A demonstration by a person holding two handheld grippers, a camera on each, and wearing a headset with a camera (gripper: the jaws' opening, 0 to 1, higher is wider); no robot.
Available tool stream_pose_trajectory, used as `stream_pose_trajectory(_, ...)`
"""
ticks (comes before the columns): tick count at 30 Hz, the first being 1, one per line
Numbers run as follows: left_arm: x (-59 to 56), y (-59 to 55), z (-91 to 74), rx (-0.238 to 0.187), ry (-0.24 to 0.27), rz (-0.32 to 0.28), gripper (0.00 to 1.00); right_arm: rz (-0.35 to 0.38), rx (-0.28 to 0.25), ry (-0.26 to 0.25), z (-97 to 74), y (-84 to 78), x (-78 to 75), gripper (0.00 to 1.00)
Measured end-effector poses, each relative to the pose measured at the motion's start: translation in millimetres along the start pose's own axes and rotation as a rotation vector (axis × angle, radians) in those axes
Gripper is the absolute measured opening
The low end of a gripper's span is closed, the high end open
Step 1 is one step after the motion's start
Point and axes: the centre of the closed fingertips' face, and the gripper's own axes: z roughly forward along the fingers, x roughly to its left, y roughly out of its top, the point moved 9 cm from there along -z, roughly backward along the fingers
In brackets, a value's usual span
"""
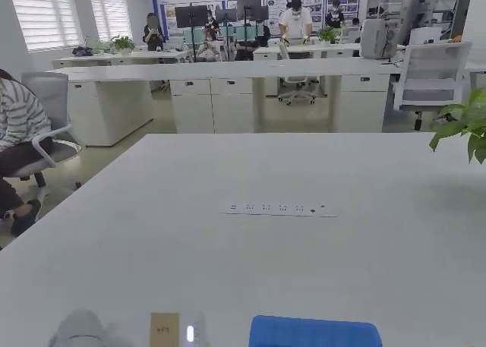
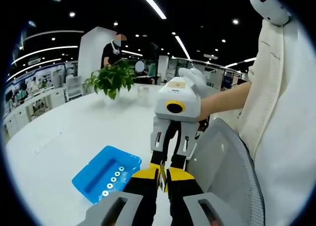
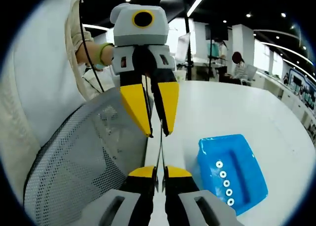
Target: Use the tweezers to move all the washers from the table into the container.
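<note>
- We see the right gripper (image 3: 160,172) with its jaws narrow, pinched on the tweezers (image 3: 160,154).
- The left gripper (image 2: 161,172) meets it tip to tip, jaws narrow; we cannot tell whether it grips anything.
- The washers (image 3: 225,182) lie in a row inside the blue container (image 3: 247,157), at 4 o'clock from the right gripper, on the white table (image 3: 222,107).

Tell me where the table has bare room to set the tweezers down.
Bare: the wide white table between the power strip and the blue container, and the stretch beyond the strip toward the potted plant. Crowded: the near edge, where the container, the left gripper, the right gripper and the mesh chair back meet.
</note>
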Motion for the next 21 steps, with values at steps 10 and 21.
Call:
stream_pose_trajectory(10, 2.5, 1.2, 2.2, 0.019, -0.008, 0.031, 0.0, -0.015, 0.024, -0.002, -1.2, -2.8, -1.9, 0.03)
stream_pose_trajectory(21, 4.1, -2.6, 5.2, 0.099, -0.05, 0.105, 0.0, -0.087, 0.101, -0.019, 0.6, -4.6, -3.4, 0.04)
